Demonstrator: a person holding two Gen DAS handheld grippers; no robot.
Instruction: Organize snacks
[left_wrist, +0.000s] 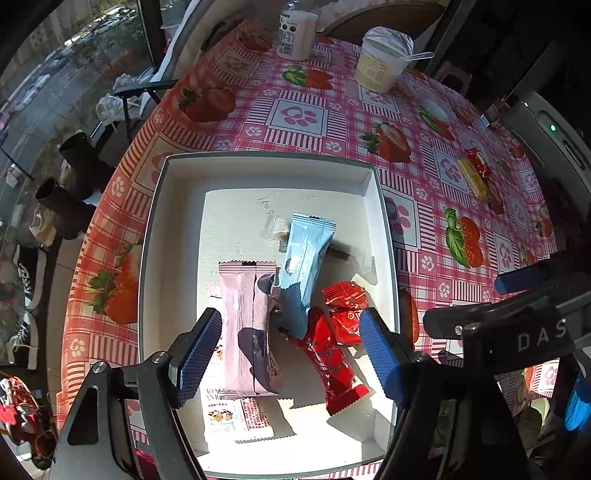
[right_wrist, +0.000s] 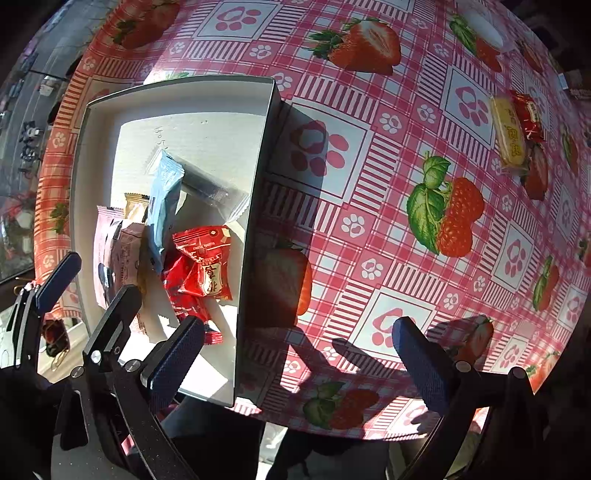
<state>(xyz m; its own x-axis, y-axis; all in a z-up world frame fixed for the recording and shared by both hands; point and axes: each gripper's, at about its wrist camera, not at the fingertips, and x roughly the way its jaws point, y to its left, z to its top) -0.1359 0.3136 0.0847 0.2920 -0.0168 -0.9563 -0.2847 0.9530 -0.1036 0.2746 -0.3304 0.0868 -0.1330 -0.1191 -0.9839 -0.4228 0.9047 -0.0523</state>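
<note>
A white cardboard box (left_wrist: 155, 236) on the table holds glossy snack packets: pink bar (left_wrist: 245, 328) and blue bar (left_wrist: 304, 273) lying near-to-far, crinkled red packets (left_wrist: 343, 325) rightward. Left tool (left_wrist: 290, 354) hangs over them, spread, empty. Right tool (right_wrist: 295, 354), pointing down, gapes empty above the box's right wall. Yellow and red packets (right_wrist: 511, 136) lie far right.

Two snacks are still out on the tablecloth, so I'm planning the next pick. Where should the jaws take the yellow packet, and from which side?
Grip the yellow packet across its narrow width at mid-length, coming straight down from above. It lies flat on the tablecloth and is long and slim, so the long edges suit the jaws. A red packet lies close against its far long edge, so that jaw has little room.
</note>
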